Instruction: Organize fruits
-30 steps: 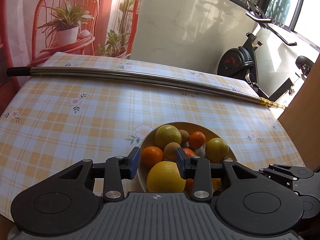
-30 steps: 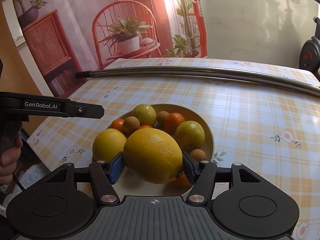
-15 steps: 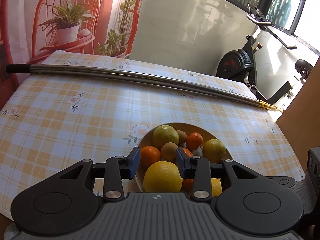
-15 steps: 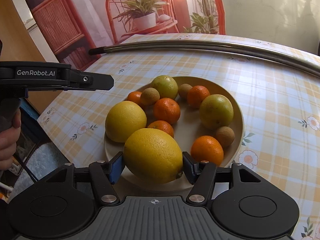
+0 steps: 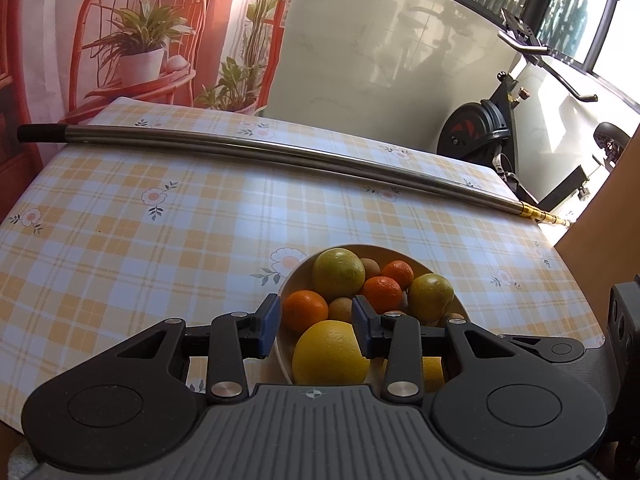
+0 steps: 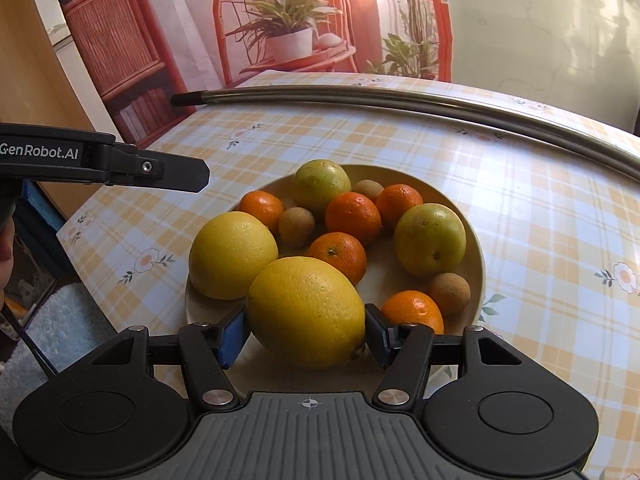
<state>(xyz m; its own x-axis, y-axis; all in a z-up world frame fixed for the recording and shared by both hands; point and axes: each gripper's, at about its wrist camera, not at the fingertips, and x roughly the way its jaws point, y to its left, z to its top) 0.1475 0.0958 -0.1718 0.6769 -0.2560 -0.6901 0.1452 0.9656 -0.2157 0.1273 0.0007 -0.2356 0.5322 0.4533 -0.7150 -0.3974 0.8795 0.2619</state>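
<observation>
The right gripper (image 6: 306, 334) clamps a big yellow citrus (image 6: 306, 312) between its blue pads, tilted down over the near rim of the plate (image 6: 478, 264) of fruit. The left gripper (image 5: 316, 330) hovers angled down at the plate's left edge, jaws parted and empty.

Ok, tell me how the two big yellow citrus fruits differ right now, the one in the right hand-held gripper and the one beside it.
The held yellow citrus is clamped between the blue pads of the right hand-held gripper; the other yellow citrus lies free in the bowl. The held one sits at the bowl's near edge; the other sits left of it, beside a small brown fruit. The held one looks larger, though it is nearer the camera. Both share pebbled yellow skin.
</observation>
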